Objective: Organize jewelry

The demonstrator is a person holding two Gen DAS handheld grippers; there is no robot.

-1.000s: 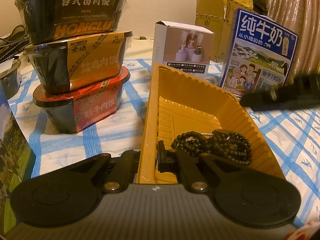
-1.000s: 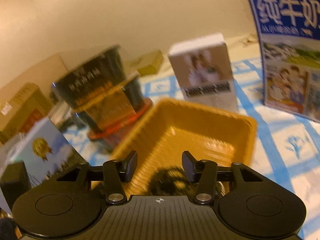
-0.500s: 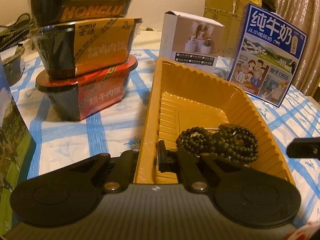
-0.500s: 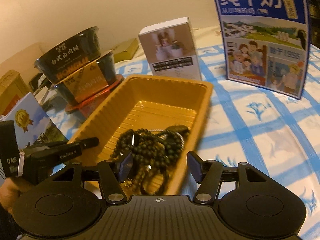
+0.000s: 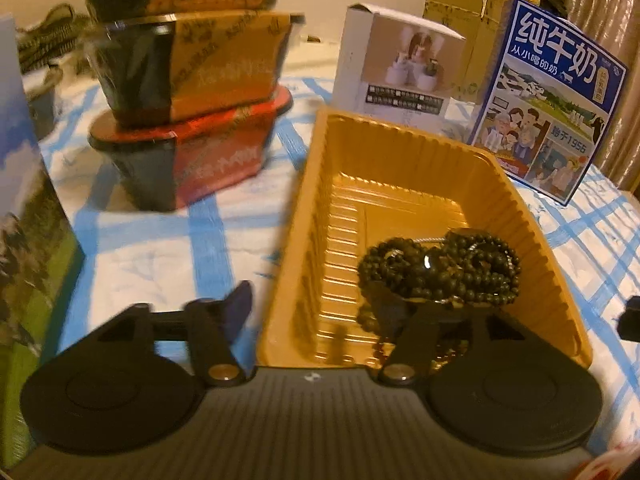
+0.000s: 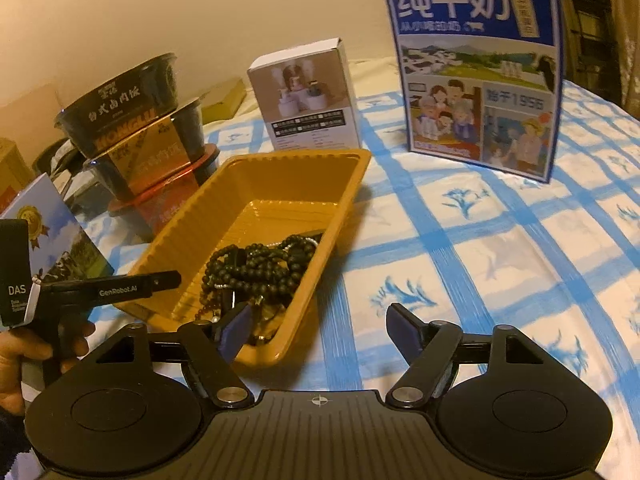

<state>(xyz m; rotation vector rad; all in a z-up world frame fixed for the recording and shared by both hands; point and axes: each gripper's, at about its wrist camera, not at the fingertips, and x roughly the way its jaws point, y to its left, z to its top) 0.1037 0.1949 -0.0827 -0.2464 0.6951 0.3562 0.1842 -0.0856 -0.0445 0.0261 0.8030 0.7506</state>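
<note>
A pile of dark bead strings (image 5: 440,268) (image 6: 256,268) lies in the near end of a yellow plastic tray (image 5: 400,148) (image 6: 280,156). My left gripper (image 5: 310,300) straddles the tray's near left wall. Its jaws are opening and the pads no longer press on the wall. In the right wrist view a hand (image 6: 24,344) holds it, and one of its fingers (image 6: 132,286) runs along the outside of that wall. My right gripper (image 6: 320,328) hangs over the tray's near right corner. Its jaws are opening wide and grip nothing.
A stack of three instant-rice bowls (image 5: 192,92) stands left of the tray. Behind the tray are a small white box (image 5: 396,64) and a blue milk carton (image 5: 548,92). A picture-printed box (image 5: 24,220) stands at the near left. A blue-checked cloth (image 6: 480,260) covers the table.
The left gripper's jaws, shut on the tray's left wall before, have sprung apart. The right gripper has slid from over the tray toward its near right corner and widened.
</note>
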